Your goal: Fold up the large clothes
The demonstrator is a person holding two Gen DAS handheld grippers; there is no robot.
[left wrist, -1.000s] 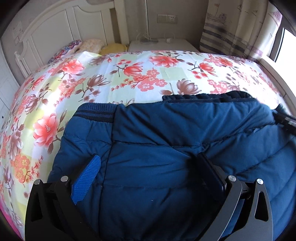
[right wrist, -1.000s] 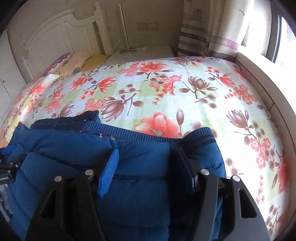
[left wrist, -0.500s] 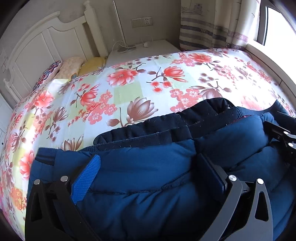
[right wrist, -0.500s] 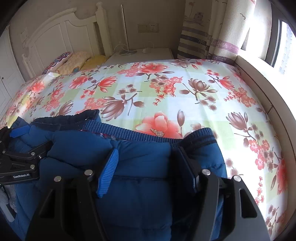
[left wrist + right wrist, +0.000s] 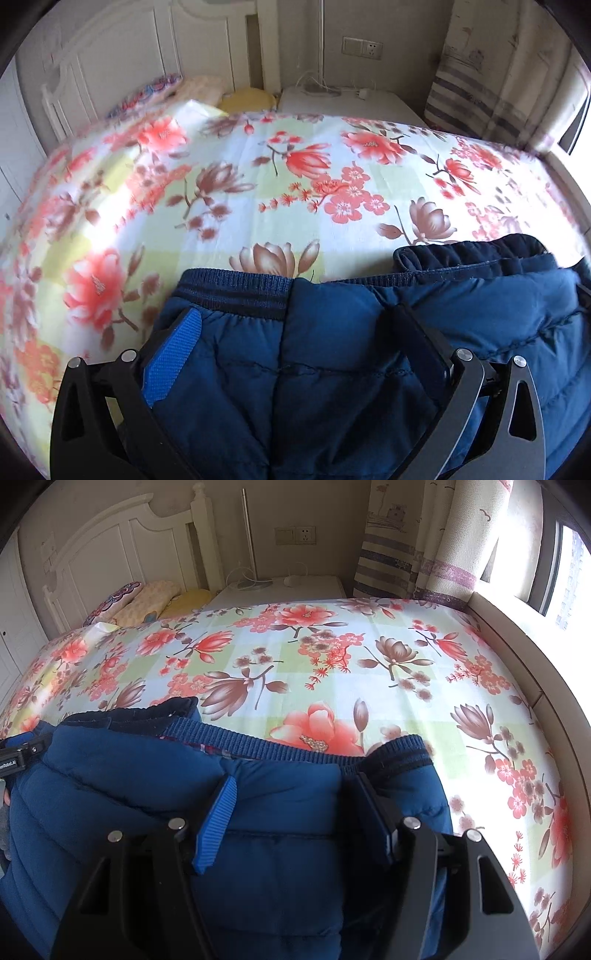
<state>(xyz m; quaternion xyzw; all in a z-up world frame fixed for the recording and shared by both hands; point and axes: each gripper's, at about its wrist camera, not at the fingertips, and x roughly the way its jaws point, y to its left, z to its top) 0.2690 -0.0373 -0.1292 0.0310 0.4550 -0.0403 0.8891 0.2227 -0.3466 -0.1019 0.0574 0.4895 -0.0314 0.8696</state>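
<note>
While the blue padded jacket [image 5: 332,373] is held bunched on the flowered bedspread [image 5: 332,657], pinched by left gripper [image 5: 295,332] and right gripper [image 5: 291,794] near its ribbed hem [image 5: 258,744], a fold is judged underway; laying down and smoothing is called for next.

A bed [image 5: 332,672] with a floral sheet fills the view. At eleven o'clock stand a white headboard [image 5: 122,554] and pillows [image 5: 147,600]; at twelve, a nightstand [image 5: 291,589] and wall socket [image 5: 295,535]; at one, a striped curtain [image 5: 413,542].
</note>
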